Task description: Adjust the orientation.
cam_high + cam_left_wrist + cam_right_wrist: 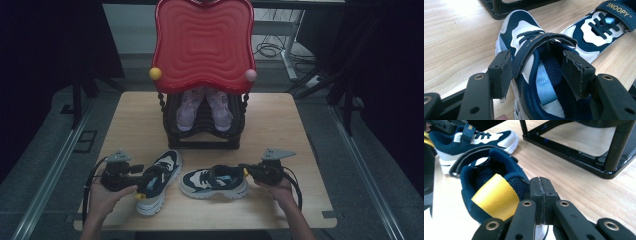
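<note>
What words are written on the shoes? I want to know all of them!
"SNOOPY" in gold letters, on the strap of the far shoe.
Gold letters on the strap of the near shoe, seen upside down and too bent to read.
Gold marks on a strap in the right gripper view, too blurred to read.

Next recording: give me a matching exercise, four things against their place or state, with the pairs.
1. left claw
2. right claw
3. pair of pale pink shoes
4. yellow fabric heel tab

a. jaws shut
b. on the black rack under the red seat
c. on the navy-and-white sneaker beside the right claw
d. jaws wide, astride a navy-and-white sneaker's collar

Pairs: 1-d, 2-a, 3-b, 4-c
</note>
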